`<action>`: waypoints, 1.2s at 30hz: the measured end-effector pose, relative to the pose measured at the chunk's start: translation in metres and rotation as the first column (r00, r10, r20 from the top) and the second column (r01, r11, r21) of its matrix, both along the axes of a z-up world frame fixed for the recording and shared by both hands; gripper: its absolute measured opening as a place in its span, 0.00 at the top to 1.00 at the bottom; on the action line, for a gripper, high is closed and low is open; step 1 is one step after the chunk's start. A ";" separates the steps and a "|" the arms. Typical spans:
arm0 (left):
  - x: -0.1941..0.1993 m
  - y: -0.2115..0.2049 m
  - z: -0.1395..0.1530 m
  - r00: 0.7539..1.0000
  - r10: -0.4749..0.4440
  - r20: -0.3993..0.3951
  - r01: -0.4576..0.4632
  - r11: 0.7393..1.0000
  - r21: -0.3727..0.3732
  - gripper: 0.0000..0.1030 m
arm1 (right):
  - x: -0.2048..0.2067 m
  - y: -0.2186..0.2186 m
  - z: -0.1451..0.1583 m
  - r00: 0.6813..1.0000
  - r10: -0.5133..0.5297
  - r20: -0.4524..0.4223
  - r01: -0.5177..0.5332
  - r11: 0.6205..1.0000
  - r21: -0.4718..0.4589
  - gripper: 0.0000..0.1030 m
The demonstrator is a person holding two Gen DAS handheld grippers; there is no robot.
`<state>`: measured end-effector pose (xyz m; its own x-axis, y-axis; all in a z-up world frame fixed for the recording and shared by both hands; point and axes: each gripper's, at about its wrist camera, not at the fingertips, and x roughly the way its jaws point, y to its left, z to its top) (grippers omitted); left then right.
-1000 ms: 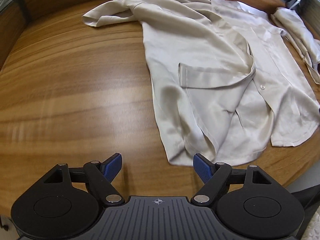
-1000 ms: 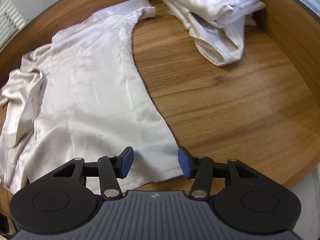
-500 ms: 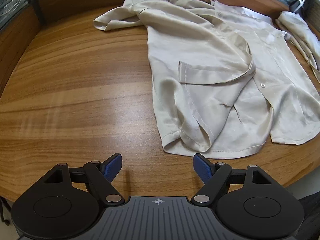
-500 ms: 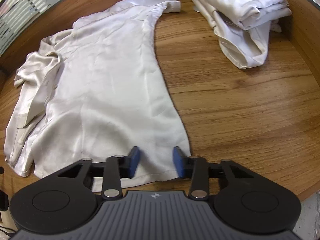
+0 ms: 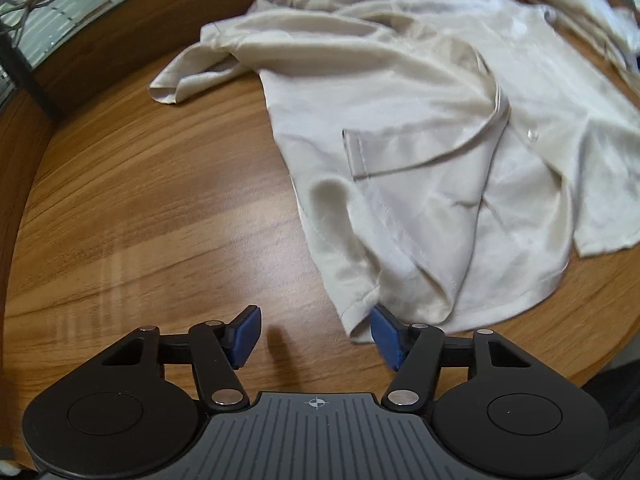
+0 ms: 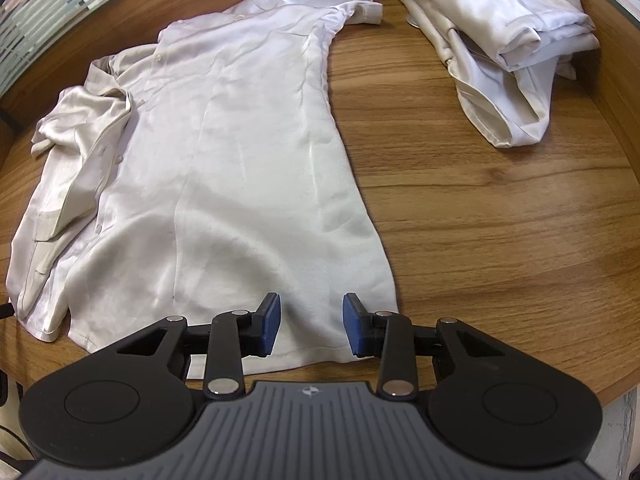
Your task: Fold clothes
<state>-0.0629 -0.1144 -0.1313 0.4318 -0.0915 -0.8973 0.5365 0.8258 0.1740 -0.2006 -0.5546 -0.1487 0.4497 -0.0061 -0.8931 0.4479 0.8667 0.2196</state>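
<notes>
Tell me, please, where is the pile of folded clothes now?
In the right wrist view, the pile of folded clothes lies at the upper right of the wooden table, apart from the spread shirt on its left.

Your shirt (image 6: pixel 224 168) lies spread on the table (image 6: pixel 500 232), its hem toward you at the near edge. To its right, well apart at the far side, sits a pile of clothes (image 6: pixel 492 36). One sleeve (image 5: pixel 192 76) trails off leftward.

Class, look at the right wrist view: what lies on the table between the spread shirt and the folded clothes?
Nothing: in the right wrist view, only bare table separates the shirt from the folded clothes.
</notes>
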 end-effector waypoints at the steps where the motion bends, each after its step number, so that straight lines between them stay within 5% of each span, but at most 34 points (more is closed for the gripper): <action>1: 0.000 0.001 0.000 1.000 0.004 -0.002 -0.004 1.000 0.001 0.38 | 0.001 0.001 0.001 1.000 0.000 0.000 0.000 1.000 -0.003 0.62; 8: 0.004 0.005 -0.002 0.999 0.044 -0.007 -0.044 0.998 -0.037 0.38 | 0.002 0.002 0.002 1.000 -0.020 -0.005 0.020 1.000 -0.005 0.61; 13: 0.006 0.005 0.000 0.991 0.119 0.060 -0.116 0.992 -0.048 0.38 | 0.003 0.002 0.000 0.999 -0.030 -0.013 0.030 1.000 -0.008 0.61; 19: -0.010 0.027 0.021 0.907 0.357 0.223 -0.343 0.934 -0.099 0.39 | 0.000 -0.001 0.000 0.999 -0.037 -0.016 0.036 0.999 -0.013 0.61; 22: -0.013 0.042 0.023 0.873 0.453 0.180 -0.430 0.890 -0.155 0.39 | -0.002 -0.004 -0.001 0.999 -0.039 -0.016 0.038 0.999 -0.011 0.61; 30: -0.022 0.040 0.018 0.902 0.432 0.016 -0.408 0.863 -0.296 0.39 | -0.007 -0.013 0.001 0.999 -0.031 -0.015 0.030 0.999 -0.017 0.61; 33: -0.013 0.036 0.014 0.888 0.459 0.016 -0.435 0.852 -0.292 0.39 | -0.009 -0.016 0.001 0.999 -0.034 -0.011 0.034 0.999 -0.012 0.61; 36: -0.003 0.044 0.012 0.858 0.514 -0.016 -0.488 0.803 -0.344 0.38 | -0.012 -0.019 0.001 0.999 -0.046 -0.003 0.046 0.999 0.014 0.61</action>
